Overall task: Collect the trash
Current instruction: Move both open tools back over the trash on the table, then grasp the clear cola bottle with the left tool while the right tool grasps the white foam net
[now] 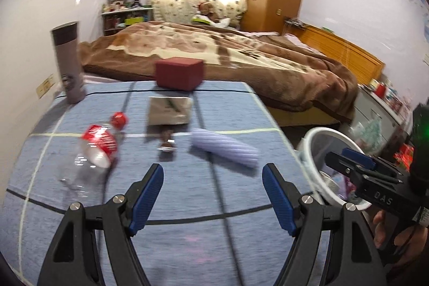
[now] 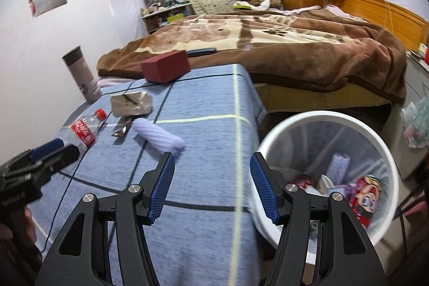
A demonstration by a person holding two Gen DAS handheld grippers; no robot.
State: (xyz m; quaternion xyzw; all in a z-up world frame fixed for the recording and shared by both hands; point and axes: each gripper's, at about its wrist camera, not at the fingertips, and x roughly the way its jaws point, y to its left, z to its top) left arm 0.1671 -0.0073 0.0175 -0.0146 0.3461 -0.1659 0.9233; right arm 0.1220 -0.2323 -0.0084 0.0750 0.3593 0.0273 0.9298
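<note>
An empty clear plastic bottle [image 1: 93, 152] with a red label and red cap lies on the blue checked table [image 1: 187, 237], also in the right wrist view [image 2: 80, 134]. A crumpled tan paper bag [image 1: 169, 110] [image 2: 131, 104], a small shiny wrapper [image 1: 166, 142] [image 2: 122, 128] and a lilac ribbed roll [image 1: 224, 146] [image 2: 158, 137] lie mid-table. My left gripper [image 1: 213, 195] is open and empty above the table's near part. My right gripper [image 2: 211, 186] is open and empty over the table's right edge, beside the white trash bin [image 2: 276, 141] [image 1: 313, 141] that holds several wrappers.
A grey thermos [image 1: 68, 60] [image 2: 81, 73] stands at the table's far left. A dark red box [image 1: 179, 73] [image 2: 165, 69] sits at the far edge. A bed with a brown blanket [image 1: 241, 50] lies beyond. A white cabinet [image 2: 415, 103] stands right of the bin.
</note>
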